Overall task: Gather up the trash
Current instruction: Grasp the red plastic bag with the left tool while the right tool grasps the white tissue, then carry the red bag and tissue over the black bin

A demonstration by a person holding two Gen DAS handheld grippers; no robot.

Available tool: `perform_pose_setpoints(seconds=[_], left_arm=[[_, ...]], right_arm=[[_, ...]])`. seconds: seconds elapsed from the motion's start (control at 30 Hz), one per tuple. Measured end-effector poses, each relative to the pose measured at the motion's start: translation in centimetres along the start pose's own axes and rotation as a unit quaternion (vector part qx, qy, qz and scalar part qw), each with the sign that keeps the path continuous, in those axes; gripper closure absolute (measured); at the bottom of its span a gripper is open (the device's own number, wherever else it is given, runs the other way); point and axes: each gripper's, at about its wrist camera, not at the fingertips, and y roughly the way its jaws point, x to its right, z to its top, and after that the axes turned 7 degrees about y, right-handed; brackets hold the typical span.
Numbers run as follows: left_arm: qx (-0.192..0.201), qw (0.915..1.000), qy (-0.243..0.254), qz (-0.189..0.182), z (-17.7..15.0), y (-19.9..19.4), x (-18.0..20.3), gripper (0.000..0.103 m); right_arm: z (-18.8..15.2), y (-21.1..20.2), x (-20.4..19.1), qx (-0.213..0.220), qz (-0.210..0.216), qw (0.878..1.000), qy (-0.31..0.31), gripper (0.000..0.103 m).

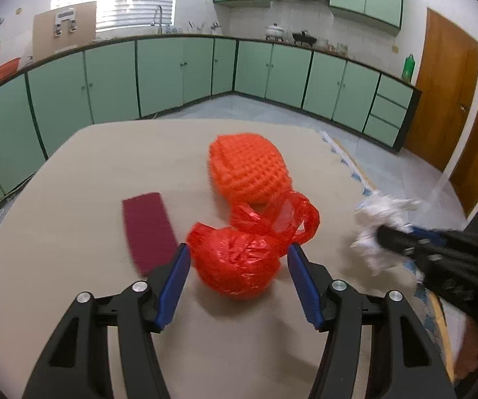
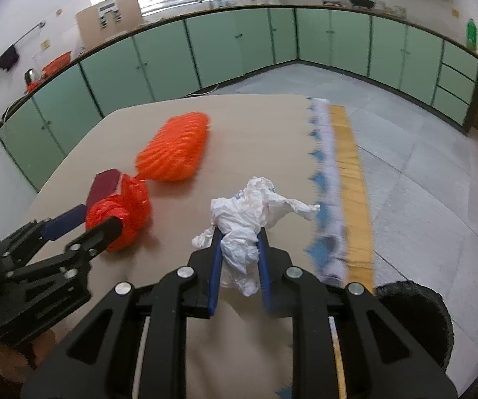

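Left wrist view: left claw point(image 1: 239, 252), lower centre, jaws apart astride a crumpled red plastic bag point(image 1: 235, 262), pads not pressing it. Behind, mid-frame: orange foam net point(image 1: 248, 169); left of the bag: maroon pad point(image 1: 149, 229), all on the beige counter point(image 1: 72, 173). Right edge: right claw point(image 1: 385, 232) blurred, in white wadding.

Right wrist view: right claw point(image 2: 239, 232), lower centre, clamped on a crumpled white plastic bag point(image 2: 252, 212). Only here: patterned cloth edge point(image 2: 325, 173) along the counter's right side, dark round object point(image 2: 415, 319) at lower right.
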Motion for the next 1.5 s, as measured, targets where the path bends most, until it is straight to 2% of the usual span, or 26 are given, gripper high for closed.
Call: perform_pose_setpoints(seconds=[0.03,0.07,0.27,0.6,0.93,1.17,1.5], left_arm=[[-0.005,1.0,0.0,0.001,0.0,0.3,0.2,0.045],[-0.011,0.9999,-0.001,0.002,0.0,0.7,0.5,0.052],[-0.014,0.9998,-0.011,0.012,-0.2,0.8,0.7,0.064],[0.023,0.9997,-0.003,0.0,0.7,-3.3,2.4,0.068],[0.048,0.9963,0.032,-0.064,1.6,-6.8,8.6,0.068],[0.054,0.9889,0.072,-0.118,1.1,-7.7,14.9,0.068],[0.061,0.9772,0.111,-0.17,0.5,-8.8,22.4,0.068]], right_arm=[[-0.1,-0.3,0.4,0.002,-0.003,1.0,0.002,0.084],[-0.1,-0.8,0.9,0.006,-0.005,1.0,0.005,0.084],[-0.2,-2.7,2.4,0.022,-0.008,1.0,0.018,0.084],[-1.1,-7.5,4.4,0.057,-0.01,0.998,0.027,0.084],[-3.0,-13.2,8.6,0.085,-0.037,0.994,0.061,0.084],[-4.9,-16.9,12.4,0.106,-0.072,0.988,0.091,0.084],[-7.9,-20.7,16.7,0.129,-0.112,0.977,0.126,0.084]])
